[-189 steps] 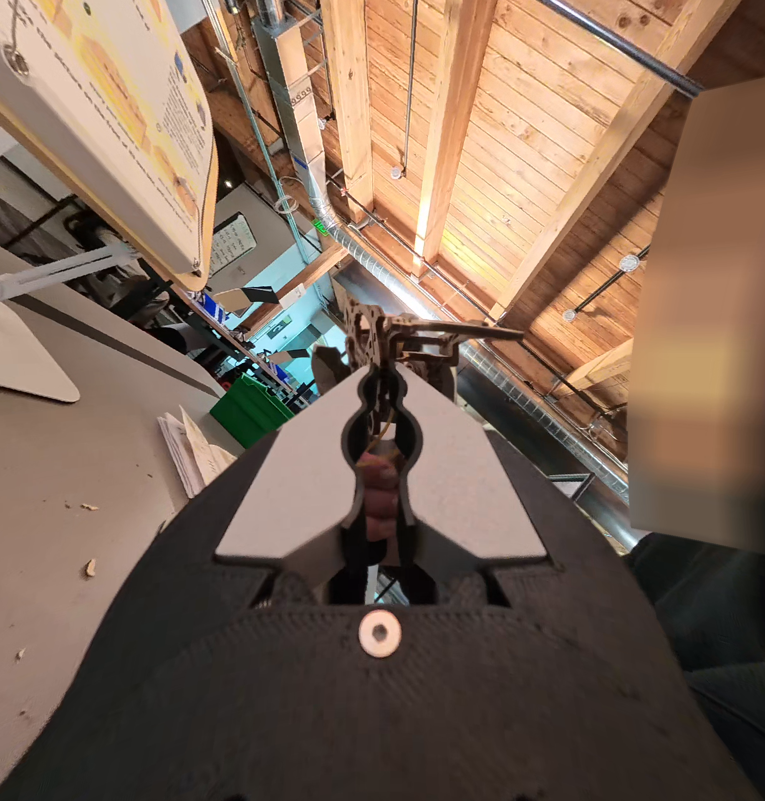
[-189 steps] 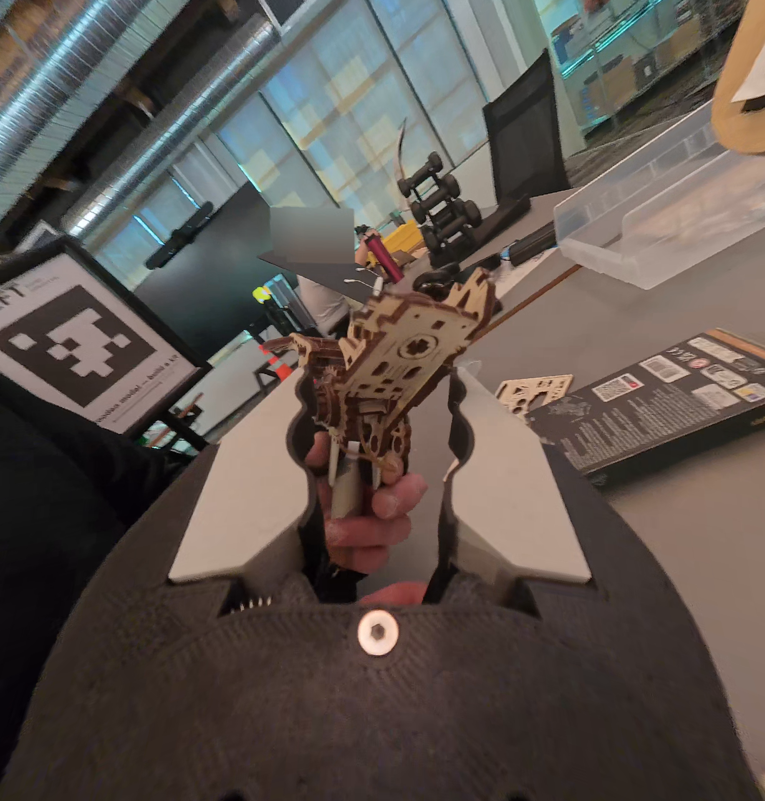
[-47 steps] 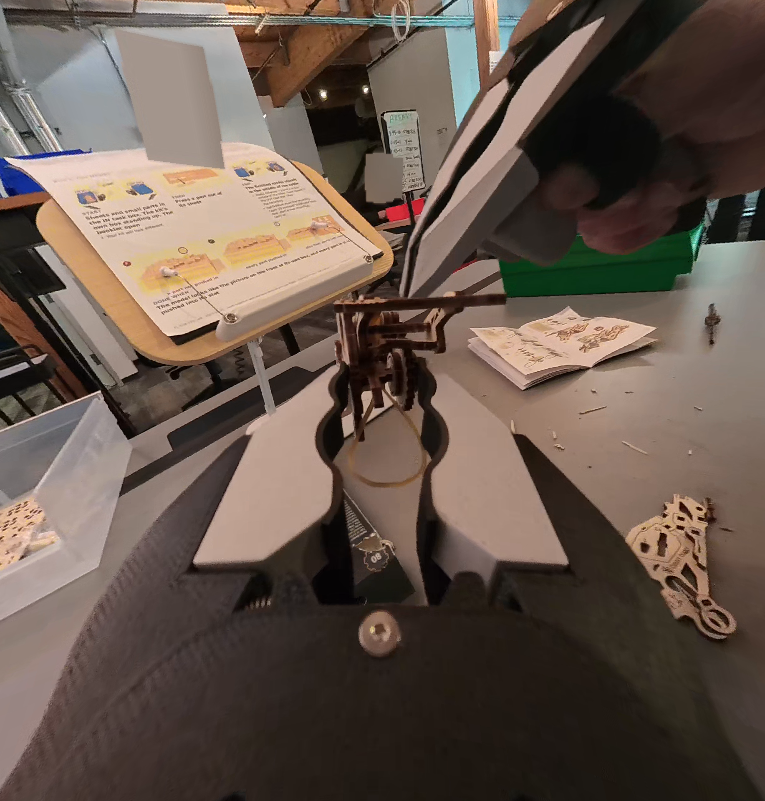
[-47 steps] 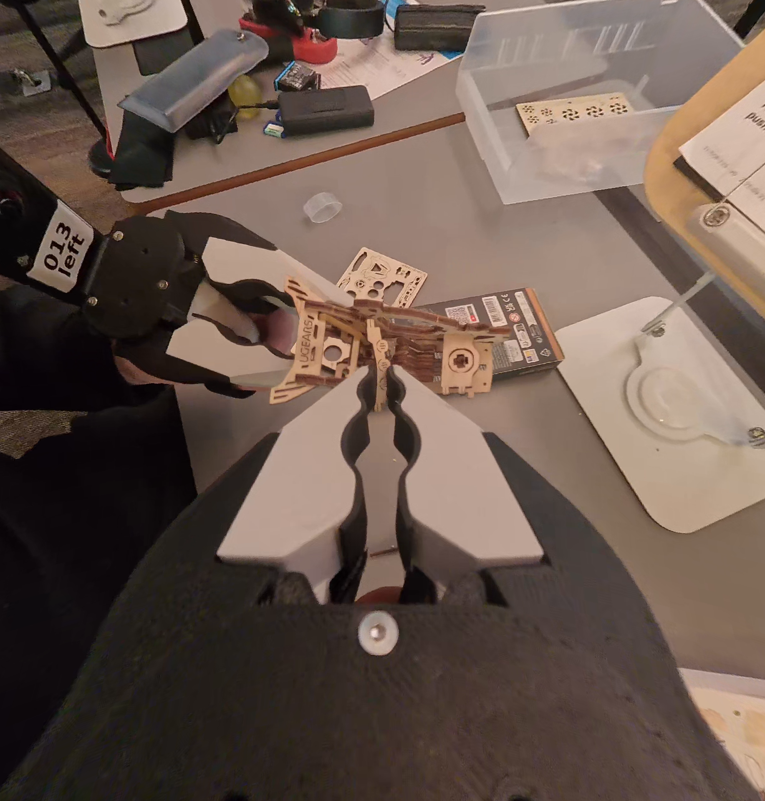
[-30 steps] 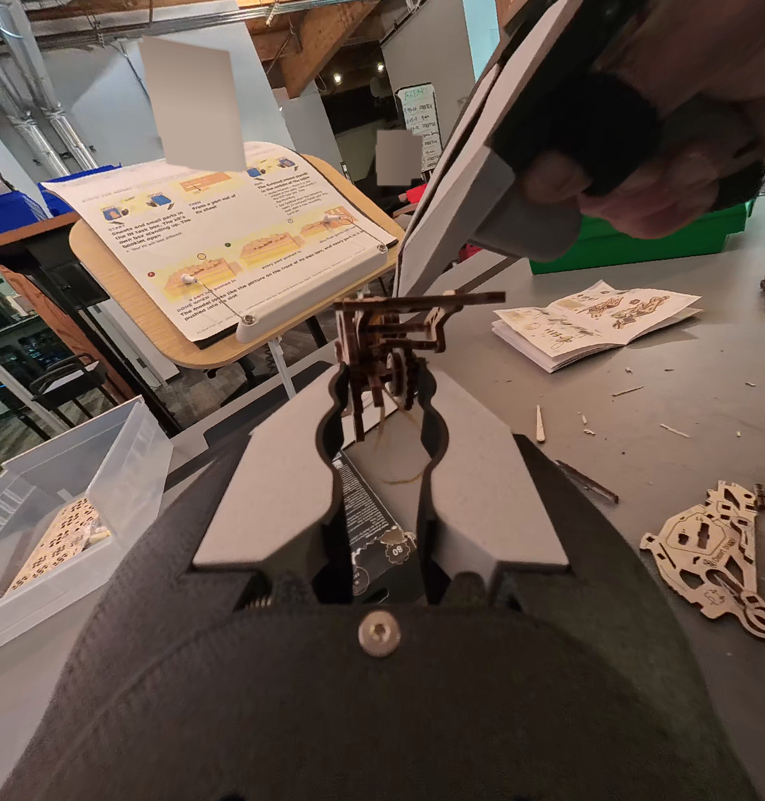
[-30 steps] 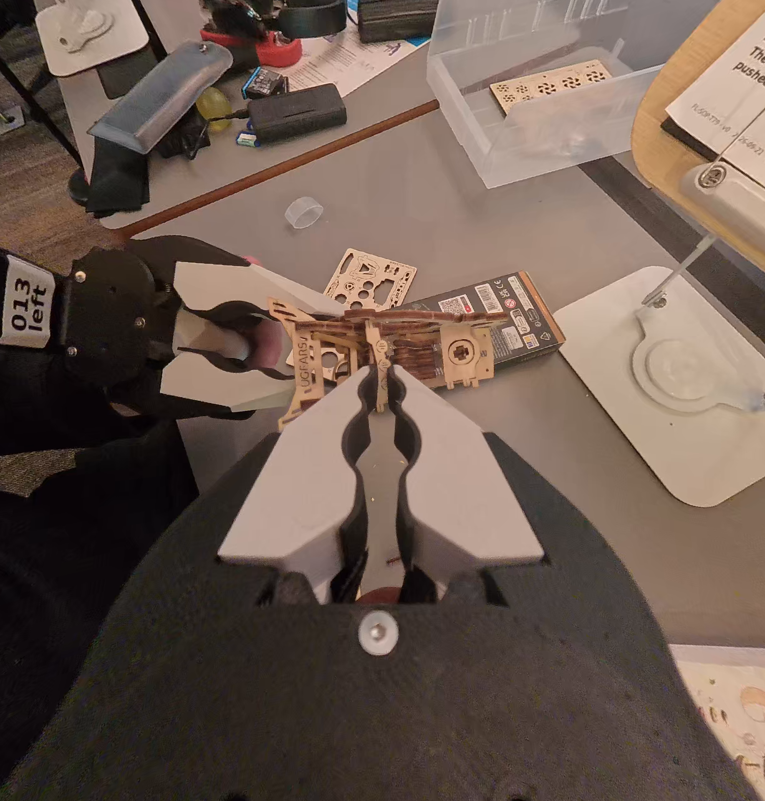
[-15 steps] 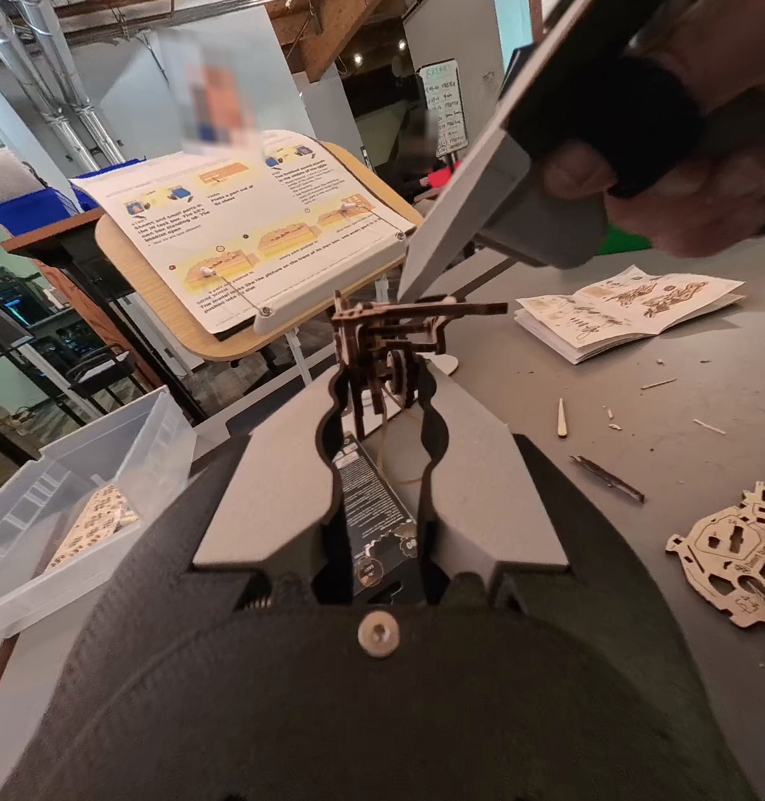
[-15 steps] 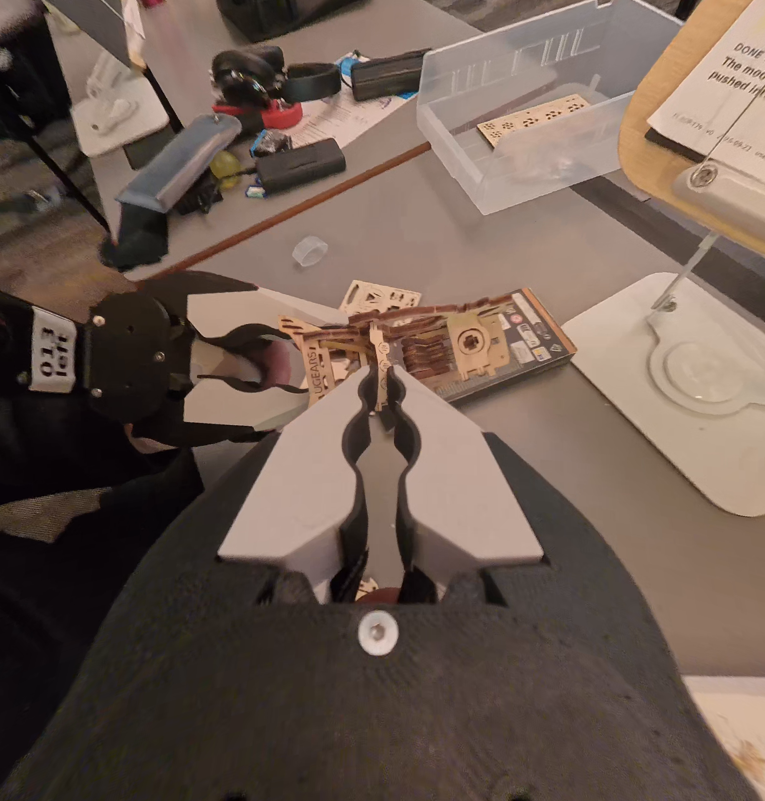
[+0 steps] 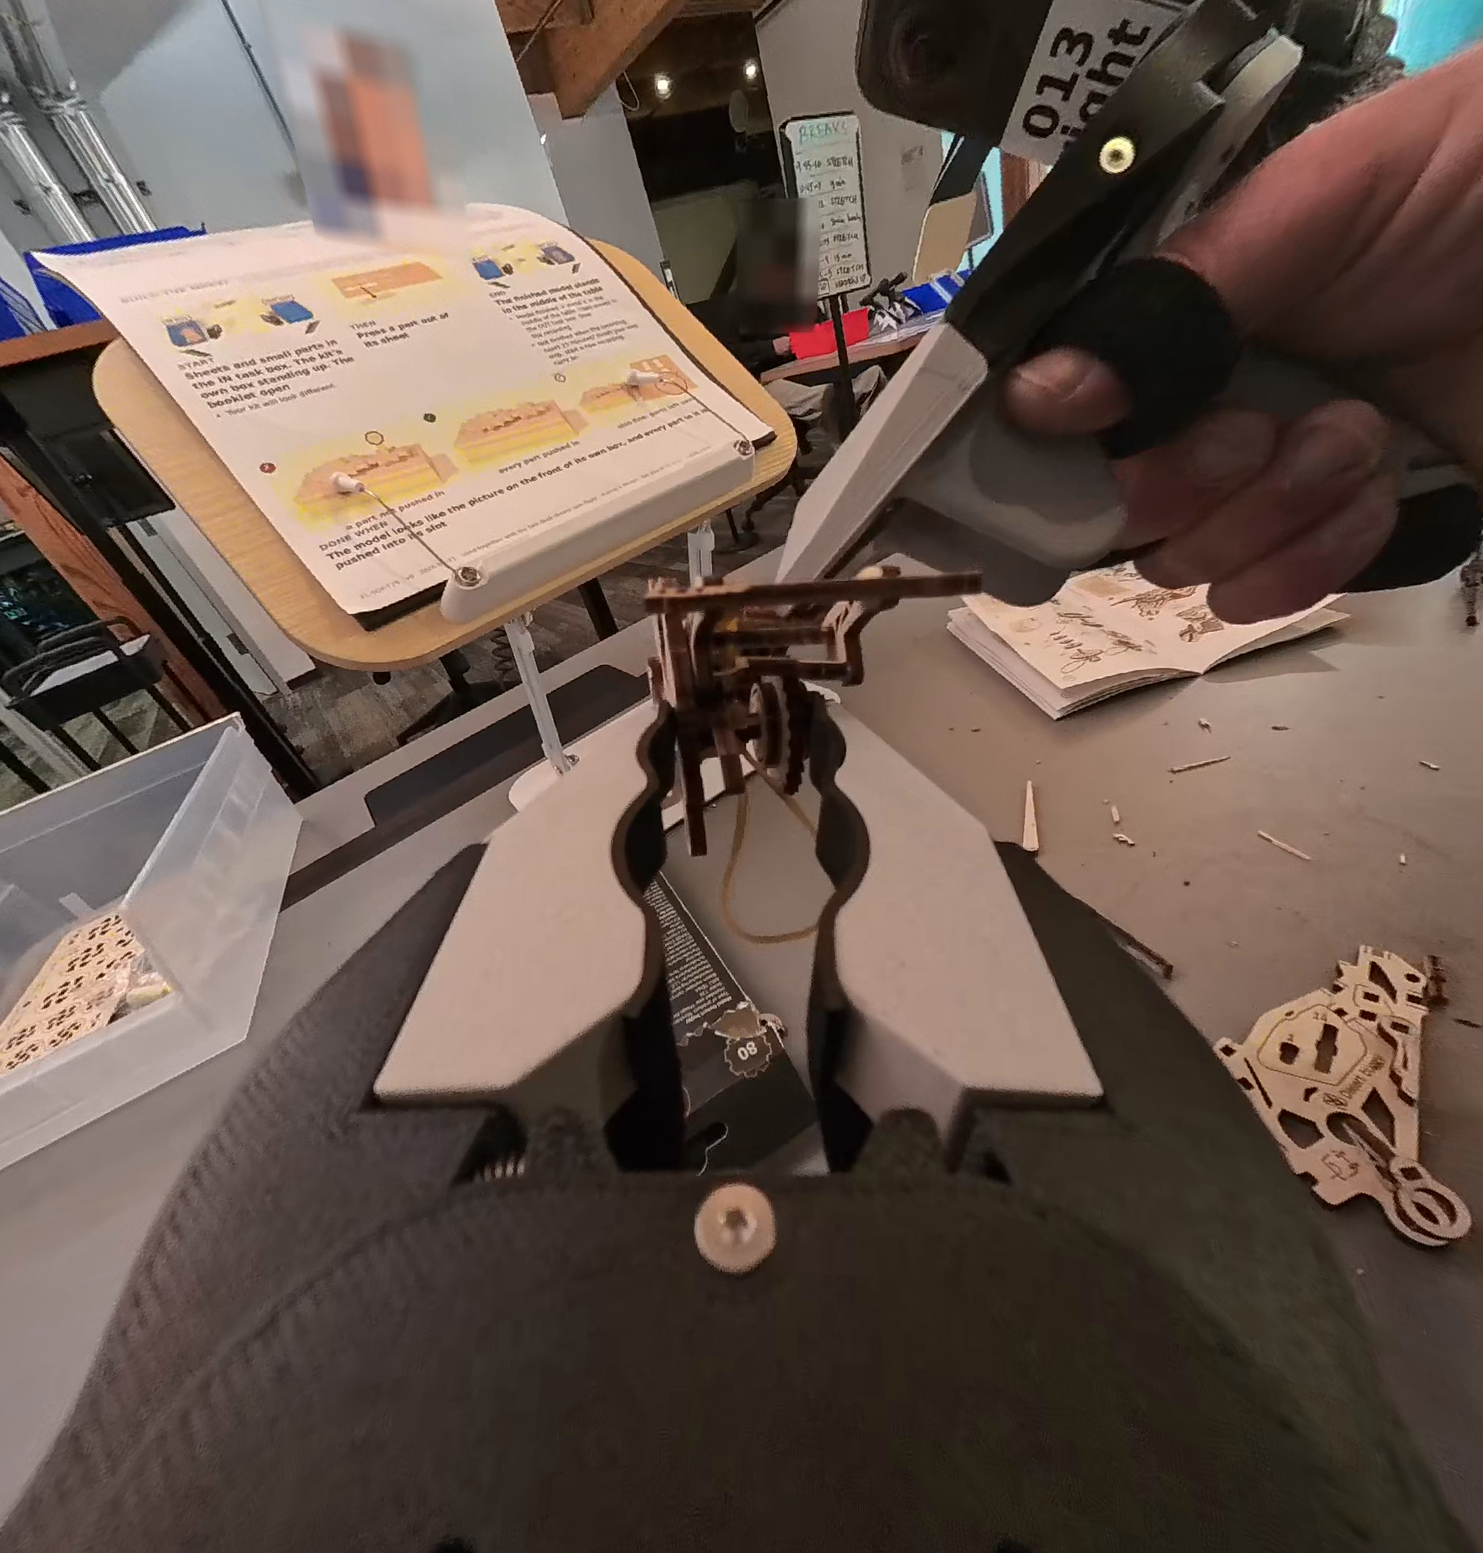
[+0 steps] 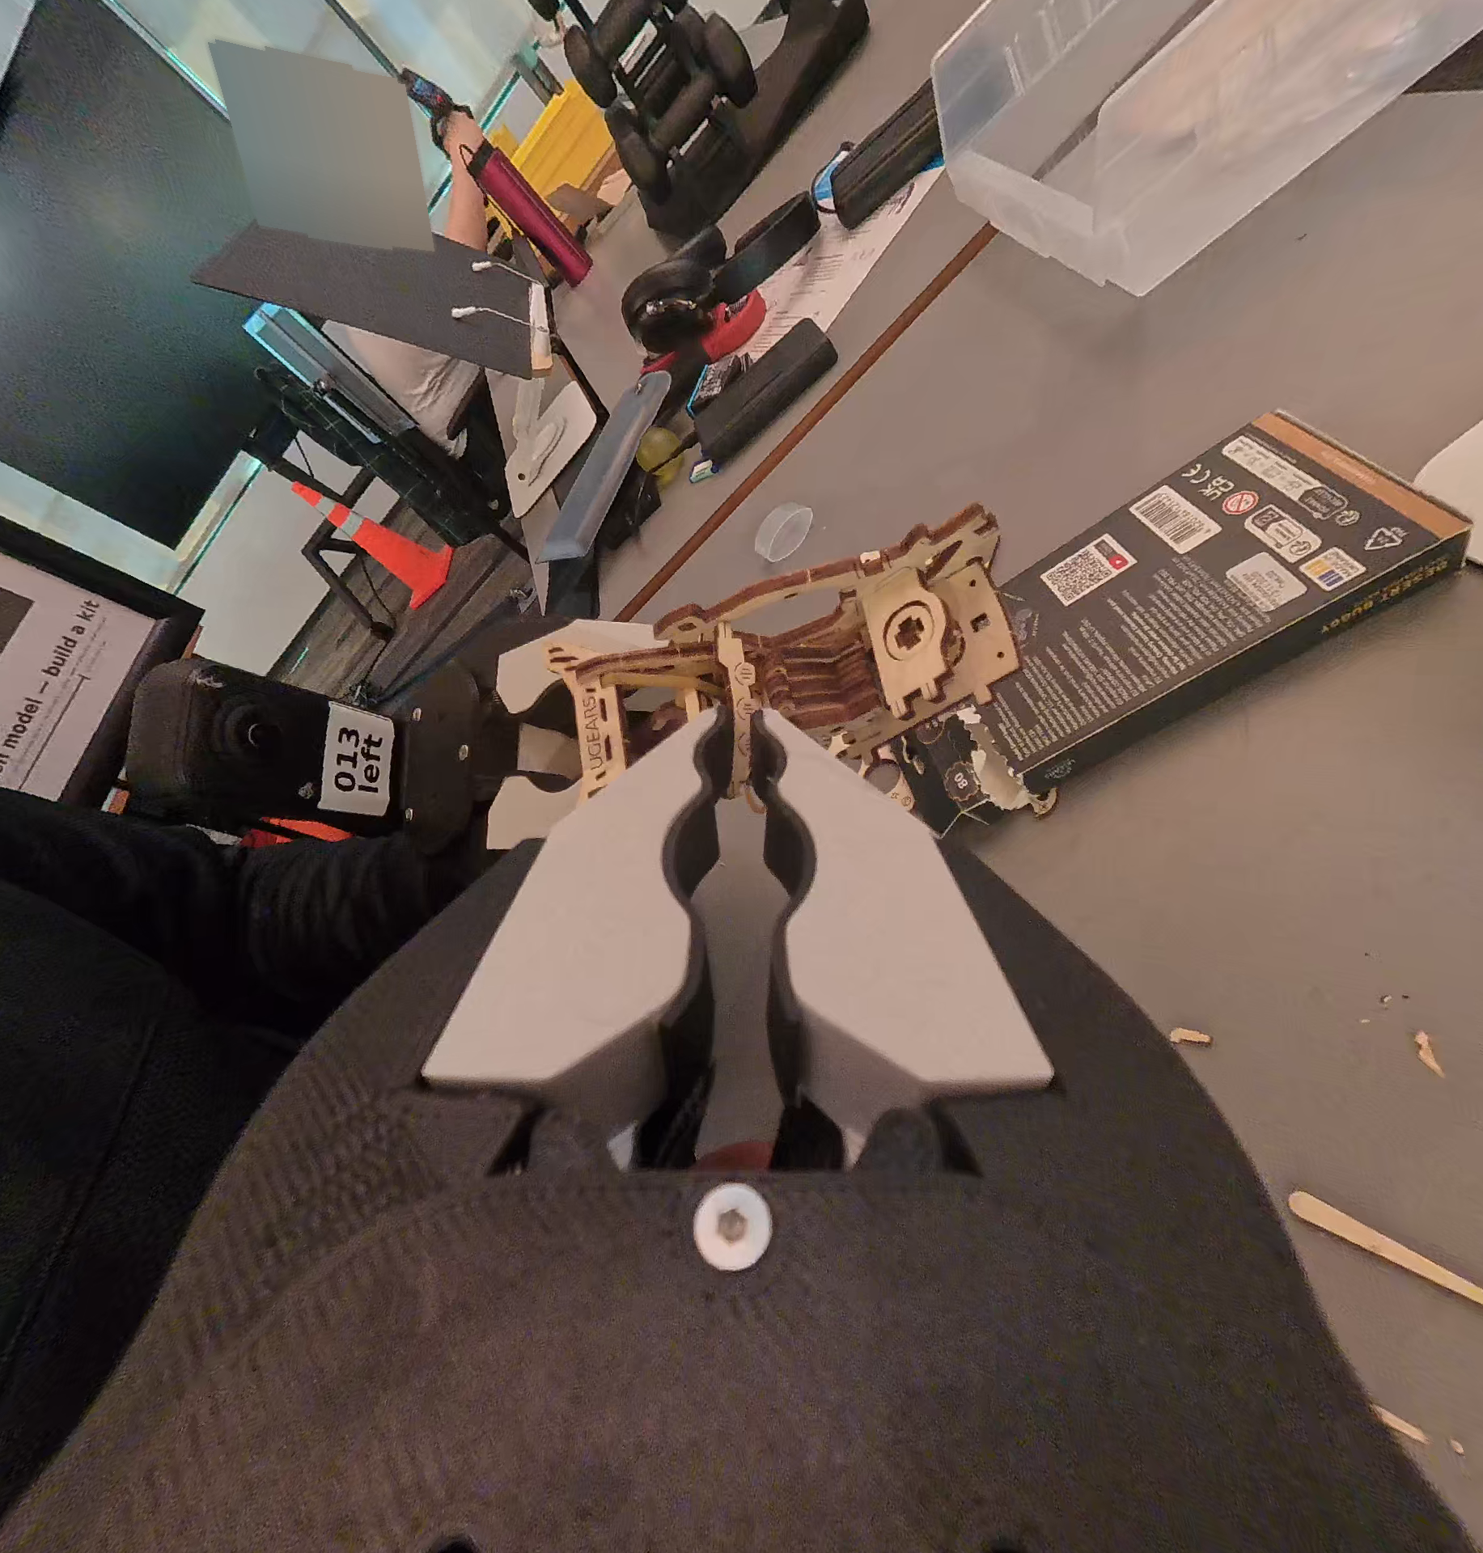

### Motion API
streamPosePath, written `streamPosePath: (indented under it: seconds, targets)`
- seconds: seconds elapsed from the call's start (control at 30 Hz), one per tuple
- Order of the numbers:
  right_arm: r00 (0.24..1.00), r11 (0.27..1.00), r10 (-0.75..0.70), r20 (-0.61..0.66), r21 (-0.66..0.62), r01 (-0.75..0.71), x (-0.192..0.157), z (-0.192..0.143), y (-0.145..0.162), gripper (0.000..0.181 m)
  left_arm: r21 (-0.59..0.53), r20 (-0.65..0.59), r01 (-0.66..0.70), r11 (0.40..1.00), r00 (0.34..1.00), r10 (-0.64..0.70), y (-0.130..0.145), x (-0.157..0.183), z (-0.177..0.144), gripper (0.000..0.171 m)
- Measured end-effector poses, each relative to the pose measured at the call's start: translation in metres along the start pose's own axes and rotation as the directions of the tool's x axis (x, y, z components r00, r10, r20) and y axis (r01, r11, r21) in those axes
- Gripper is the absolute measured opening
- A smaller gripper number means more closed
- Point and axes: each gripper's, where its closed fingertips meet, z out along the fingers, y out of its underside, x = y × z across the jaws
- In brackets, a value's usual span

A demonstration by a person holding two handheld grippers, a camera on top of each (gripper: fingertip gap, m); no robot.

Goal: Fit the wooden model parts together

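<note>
The partly built wooden model (image 9: 742, 664) is held just above the grey table (image 9: 1225, 840) by both grippers. My left gripper (image 9: 742, 739) is shut on its lower geared body, and a rubber band (image 9: 754, 891) hangs down from it. My right gripper (image 10: 742, 727) is shut on a thin upright strip on top of the model (image 10: 847, 655). In the left wrist view the right gripper (image 9: 796, 576) comes down from the upper right onto the model's top bar. In the right wrist view the left gripper (image 10: 544, 739) grips the model's left end.
A black kit box (image 10: 1225, 580) lies under and behind the model. A punched wooden sheet (image 9: 1351, 1092) lies right of me, an open booklet (image 9: 1141, 630) farther back. An instruction stand (image 9: 435, 403) and a clear bin (image 9: 90, 924) are on the left. Wood splinters (image 10: 1393, 1260) litter the table. The tips of both grippers are at nearly the same place.
Both grippers keep their hold on the model. The right gripper has tipped lower and rolled, so the model sits closer to the black box. The left gripper has barely moved.
</note>
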Motion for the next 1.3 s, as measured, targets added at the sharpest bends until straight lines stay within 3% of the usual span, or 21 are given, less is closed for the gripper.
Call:
streamPosePath:
  seconds: [0.2,0.37,0.53,0.63,0.83,1.13,1.23,1.3]
  targets:
    - [0.997,0.998,-0.053,-0.061,-0.028,0.051,0.009,-0.003,0.008,0.000,-0.072,-0.093,0.116,0.991,0.988,-0.122,0.019,0.012,0.005,0.030]
    - [0.993,0.999,-0.019,-0.115,-0.042,0.014,0.036,-0.018,0.032,0.000,-0.249,-0.210,0.179,0.952,0.949,-0.234,0.058,0.042,0.010,0.030]
    - [0.984,0.996,0.035,-0.172,-0.075,-0.048,0.067,-0.030,0.072,0.000,-0.473,-0.292,0.144,0.869,0.905,-0.309,0.106,0.079,0.010,0.030]
    - [0.982,0.992,0.047,-0.182,-0.104,-0.066,0.074,-0.029,0.095,0.000,-0.525,-0.304,0.131,0.841,0.894,-0.329,0.120,0.086,0.008,0.030]
    - [0.976,0.987,-0.036,-0.215,-0.162,0.000,0.079,-0.019,0.121,0.000,-0.560,-0.266,0.132,0.818,0.906,-0.328,0.129,0.079,0.005,0.031]
    - [0.966,0.984,-0.129,-0.223,-0.153,0.096,0.075,-0.019,0.121,0.000,-0.626,-0.262,0.086,0.775,0.913,-0.312,0.134,0.068,-0.015,0.056]
    - [0.951,0.975,-0.208,-0.227,-0.127,0.182,0.068,-0.023,0.114,0.000,-0.610,-0.240,0.102,0.785,0.921,-0.307,0.120,0.054,-0.025,0.058]
    - [0.929,0.960,-0.278,-0.244,-0.110,0.258,0.061,-0.027,0.108,0.000,-0.544,-0.201,0.127,0.829,0.940,-0.275,0.097,0.038,-0.026,0.049]
